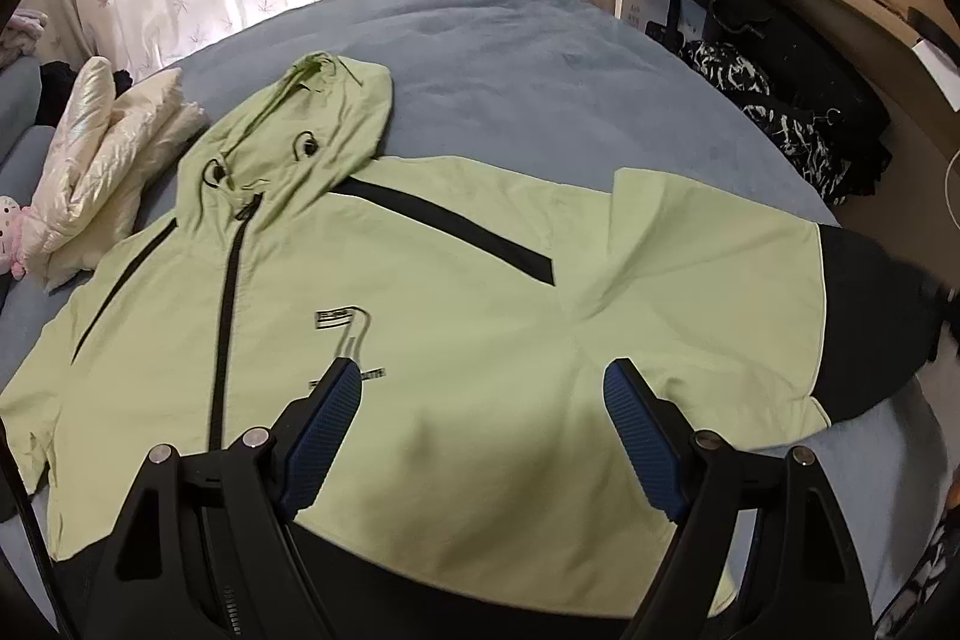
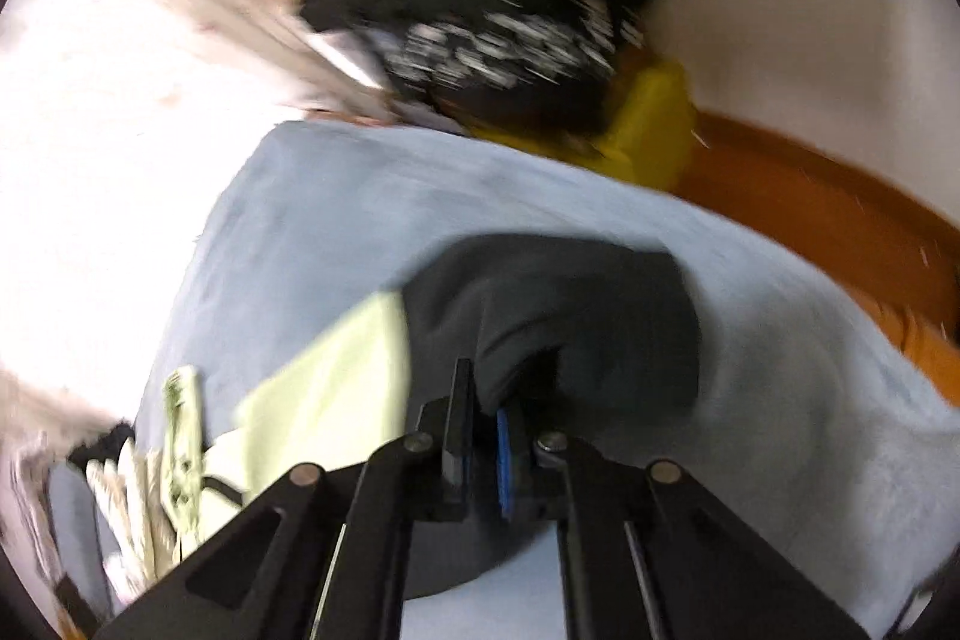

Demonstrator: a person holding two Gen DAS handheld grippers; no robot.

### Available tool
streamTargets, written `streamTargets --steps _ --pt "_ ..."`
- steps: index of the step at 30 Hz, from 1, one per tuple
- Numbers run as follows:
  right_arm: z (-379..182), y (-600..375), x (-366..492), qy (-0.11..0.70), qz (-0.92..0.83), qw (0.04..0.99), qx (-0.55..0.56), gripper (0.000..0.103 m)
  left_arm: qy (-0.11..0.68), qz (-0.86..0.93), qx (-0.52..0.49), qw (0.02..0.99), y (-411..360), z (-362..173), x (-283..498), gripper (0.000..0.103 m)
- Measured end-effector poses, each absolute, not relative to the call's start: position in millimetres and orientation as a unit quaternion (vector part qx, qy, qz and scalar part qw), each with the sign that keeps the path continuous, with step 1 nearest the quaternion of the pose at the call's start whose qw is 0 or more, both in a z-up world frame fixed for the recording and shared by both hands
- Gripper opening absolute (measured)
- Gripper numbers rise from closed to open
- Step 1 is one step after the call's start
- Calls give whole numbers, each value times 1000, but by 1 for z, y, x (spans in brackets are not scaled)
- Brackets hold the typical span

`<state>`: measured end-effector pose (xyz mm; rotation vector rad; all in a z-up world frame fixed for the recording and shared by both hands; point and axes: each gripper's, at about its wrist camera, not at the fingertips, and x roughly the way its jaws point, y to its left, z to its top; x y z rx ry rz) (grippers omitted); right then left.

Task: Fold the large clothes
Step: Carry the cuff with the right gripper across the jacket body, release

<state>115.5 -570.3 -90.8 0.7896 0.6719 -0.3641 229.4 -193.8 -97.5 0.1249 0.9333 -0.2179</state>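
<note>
The jacket point(image 1: 420, 292) lies flat, front up, on the bed point(image 1: 540, 58), hood at 11 o'clock and zip running toward 7. The left gripper point(image 1: 483, 388) hovers over its lower front, jaws spread, nothing between them. The right gripper point(image 2: 483, 418) has its jaws pressed together, pinching the black cuff point(image 2: 558, 304) of the sleeve at the jacket's 3 o'clock side

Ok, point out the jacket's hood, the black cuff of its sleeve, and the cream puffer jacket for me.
hood point(image 1: 336, 112): left wrist view, on the green fabric of its side.
black cuff point(image 2: 576, 292): right wrist view, on the dark fabric above the closed right gripper.
cream puffer jacket point(image 1: 114, 148): left wrist view, on its shiny quilted middle.
</note>
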Motion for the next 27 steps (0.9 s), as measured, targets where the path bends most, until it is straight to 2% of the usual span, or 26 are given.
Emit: streamTargets --steps 8,9,10,11,12,13,19,24,26,27 --pt "-12 -413 144 300 -22 930 209 6 438 -85 34 894 -142 -71 216 82" --pt "-9 -390 147 304 1 934 190 6 434 -79 32 897 -136 -68 215 78" --pt "-8 -375 149 307 16 935 178 6 429 -72 32 900 -128 -66 213 66" --pt "-9 -355 149 312 33 936 162 6 426 -61 34 902 -121 -64 212 60" --pt "-13 -337 152 319 46 935 146 6 425 -48 38 903 -113 -64 210 49" --pt "-20 -316 154 328 61 934 129 6 425 -39 38 903 -105 -63 209 46" --pt "-93 -252 168 405 110 902 100 6 427 -4 25 904 -57 -71 200 46" --pt "-147 -220 162 475 105 870 79 12 456 0 -10 890 -28 -93 195 46" --pt "-156 -216 160 481 110 865 88 30 466 3 -26 885 -21 -102 193 47" --pt "-156 -217 156 479 113 866 93 35 468 4 -30 883 -19 -107 189 47"
